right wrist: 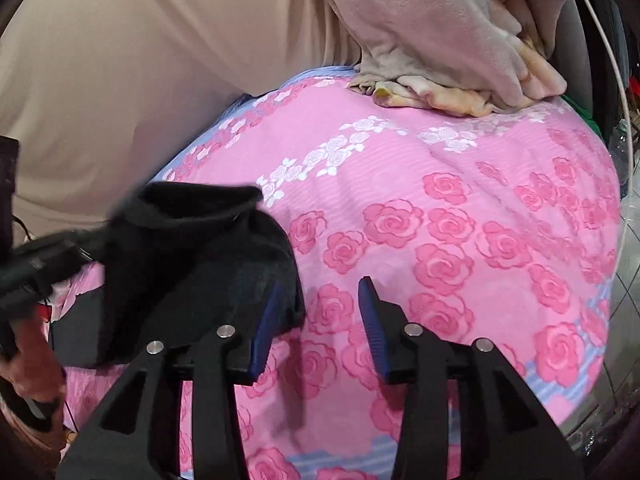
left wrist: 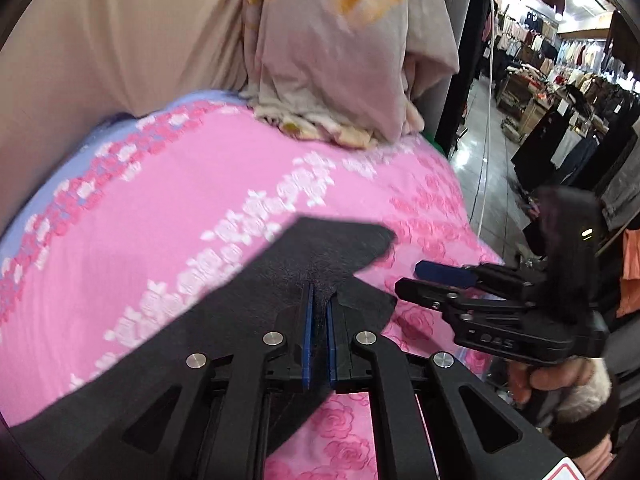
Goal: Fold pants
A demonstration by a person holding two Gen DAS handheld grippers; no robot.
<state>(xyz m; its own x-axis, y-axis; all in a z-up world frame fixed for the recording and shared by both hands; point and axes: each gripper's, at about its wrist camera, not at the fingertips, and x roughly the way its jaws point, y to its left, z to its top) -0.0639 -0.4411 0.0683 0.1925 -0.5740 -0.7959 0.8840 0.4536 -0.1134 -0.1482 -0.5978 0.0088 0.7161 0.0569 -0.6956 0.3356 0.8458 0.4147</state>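
Note:
The black pants (left wrist: 248,300) hang over a pink rose-patterned sheet (left wrist: 168,200). My left gripper (left wrist: 319,300) is shut on a fold of the black fabric, held above the sheet. In the right wrist view the pants (right wrist: 192,264) bunch at the left, held by the left gripper (right wrist: 60,252). My right gripper (right wrist: 320,292) is open and empty over the pink sheet (right wrist: 440,220), its left finger beside the pants' edge. It also shows in the left wrist view (left wrist: 416,280), open, to the right of the pants.
A beige blanket pile (left wrist: 336,60) sits at the far end of the sheet, also in the right wrist view (right wrist: 448,40). A tan curtain (left wrist: 100,40) hangs behind. Clothing racks (left wrist: 560,80) and a tiled floor lie to the right.

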